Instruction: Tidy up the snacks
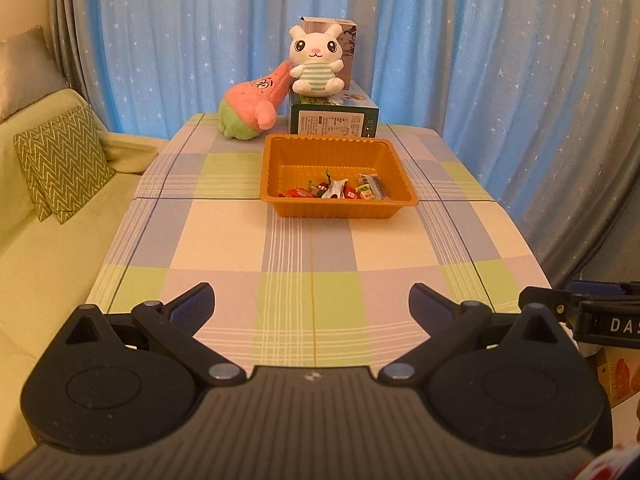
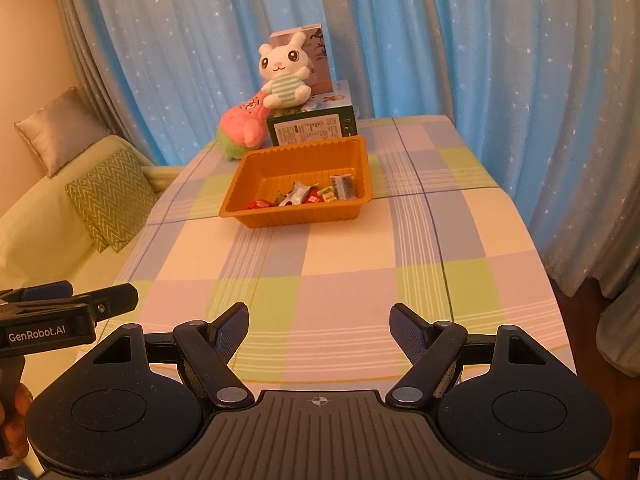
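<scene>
An orange plastic tray (image 1: pixel 280 160) stands at the far middle of the checked table; it also shows in the right wrist view (image 2: pixel 256 176). Several wrapped snacks (image 1: pixel 340 191) lie along its near wall, and they show in the right wrist view too (image 2: pixel 316 194). My left gripper (image 1: pixel 311 300) is open and empty above the table's near edge, well short of the tray. My right gripper (image 2: pixel 319 322) is open and empty, also near the front edge. Each gripper shows at the edge of the other's view.
A green box (image 1: pixel 334 118) stands behind the tray with a white rabbit plush (image 1: pixel 316 62) on it and a taller box behind. A pink and green plush (image 1: pixel 250 110) lies to its left. A sofa with cushions (image 1: pixel 60 164) runs along the left. Blue curtains hang behind.
</scene>
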`<action>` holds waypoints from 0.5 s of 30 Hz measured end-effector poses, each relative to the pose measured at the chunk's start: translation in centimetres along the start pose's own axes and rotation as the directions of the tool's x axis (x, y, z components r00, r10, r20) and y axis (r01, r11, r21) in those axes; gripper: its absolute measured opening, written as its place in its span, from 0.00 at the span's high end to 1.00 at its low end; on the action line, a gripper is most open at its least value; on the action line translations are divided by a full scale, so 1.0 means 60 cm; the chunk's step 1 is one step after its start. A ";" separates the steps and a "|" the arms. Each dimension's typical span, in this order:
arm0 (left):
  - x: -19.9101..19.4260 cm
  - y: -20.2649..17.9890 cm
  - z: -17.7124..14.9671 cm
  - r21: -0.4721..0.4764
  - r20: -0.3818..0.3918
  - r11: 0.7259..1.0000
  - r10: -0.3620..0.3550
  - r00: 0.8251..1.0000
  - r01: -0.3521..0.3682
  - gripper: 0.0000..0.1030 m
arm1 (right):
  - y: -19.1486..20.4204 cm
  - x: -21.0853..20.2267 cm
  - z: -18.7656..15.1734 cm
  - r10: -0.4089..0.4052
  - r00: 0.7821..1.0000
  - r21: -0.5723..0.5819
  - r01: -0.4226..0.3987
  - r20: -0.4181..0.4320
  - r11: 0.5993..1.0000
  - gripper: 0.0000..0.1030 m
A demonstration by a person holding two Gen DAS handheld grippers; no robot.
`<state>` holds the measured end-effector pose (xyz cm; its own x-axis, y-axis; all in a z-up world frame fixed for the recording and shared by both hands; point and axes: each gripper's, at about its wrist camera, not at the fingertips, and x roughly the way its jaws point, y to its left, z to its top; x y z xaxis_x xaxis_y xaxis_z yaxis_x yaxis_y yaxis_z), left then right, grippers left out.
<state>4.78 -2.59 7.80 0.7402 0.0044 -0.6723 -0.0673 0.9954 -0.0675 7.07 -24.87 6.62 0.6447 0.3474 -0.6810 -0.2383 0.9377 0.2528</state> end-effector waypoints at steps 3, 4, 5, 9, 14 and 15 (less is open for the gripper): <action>0.001 -0.001 -0.001 -0.001 -0.004 1.000 -0.005 1.000 0.005 0.00 | 0.001 0.002 0.000 -0.002 1.000 -0.001 0.002 -0.001 1.000 0.25; 0.002 -0.001 -0.001 0.001 -0.005 1.000 -0.007 1.000 0.007 0.00 | 0.001 0.001 0.000 -0.001 1.000 0.001 0.001 0.000 1.000 0.25; 0.003 -0.002 -0.001 0.002 -0.006 1.000 -0.010 1.000 0.010 0.00 | 0.001 0.001 0.000 -0.001 1.000 0.001 0.001 0.000 1.000 0.25; 0.006 -0.005 -0.001 0.005 -0.009 1.000 -0.017 1.000 0.017 0.00 | 0.000 0.002 0.000 0.002 1.000 0.002 -0.002 -0.002 1.000 0.25; 0.009 -0.007 -0.003 0.008 -0.014 1.000 -0.023 1.000 0.023 0.00 | -0.002 0.005 0.001 0.005 1.000 0.008 -0.005 -0.001 1.000 0.25; 0.009 -0.007 -0.003 0.008 -0.013 1.000 -0.023 1.000 0.023 0.00 | -0.002 0.006 0.001 0.005 1.000 0.009 -0.005 -0.001 1.000 0.25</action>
<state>5.08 -3.04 7.35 0.7325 -0.0193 -0.6805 -0.0449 0.9960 -0.0766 7.36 -24.87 6.40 0.6430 0.3517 -0.6803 -0.2344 0.9361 0.2624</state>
